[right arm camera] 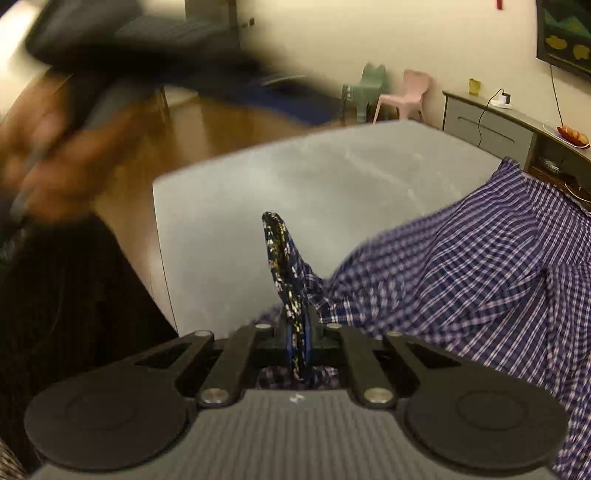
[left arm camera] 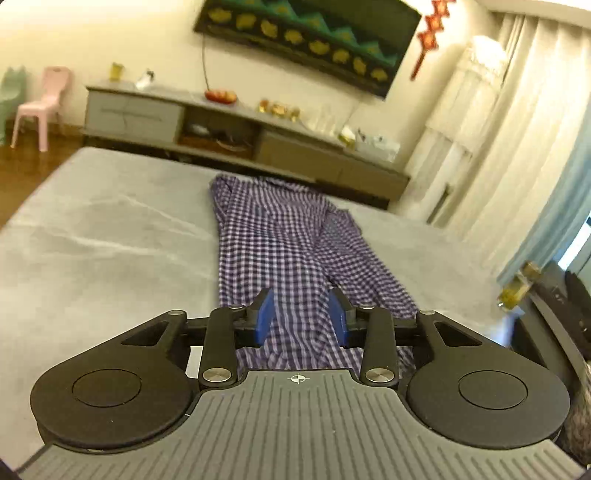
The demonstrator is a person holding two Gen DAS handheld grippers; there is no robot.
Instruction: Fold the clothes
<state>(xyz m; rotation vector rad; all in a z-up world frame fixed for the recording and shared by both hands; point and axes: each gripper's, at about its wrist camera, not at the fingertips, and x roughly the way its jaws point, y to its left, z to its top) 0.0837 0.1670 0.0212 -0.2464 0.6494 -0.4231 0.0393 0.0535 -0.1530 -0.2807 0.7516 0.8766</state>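
Observation:
A blue-and-white checked shirt [left arm camera: 280, 229] lies stretched lengthwise on the grey bed [left arm camera: 110, 229]. My left gripper [left arm camera: 301, 297] hovers over its near end, blue pads [left arm camera: 266, 314] apart, nothing pinched between them. In the right wrist view the shirt [right arm camera: 480, 266] spreads to the right. My right gripper [right arm camera: 297, 332] is shut on a bunched edge of it, and a dark speckled strip of fabric [right arm camera: 280, 251] sticks up from the jaws. A blurred hand [right arm camera: 62, 155] holding the other gripper [right arm camera: 140, 33] is at upper left.
A long grey cabinet [left arm camera: 240, 125] with small items stands beyond the bed's far end. A pink chair [left arm camera: 40, 107] is on the wooden floor at left. Curtains [left arm camera: 517, 147] hang at right. The bed's left corner [right arm camera: 162, 192] drops to the floor.

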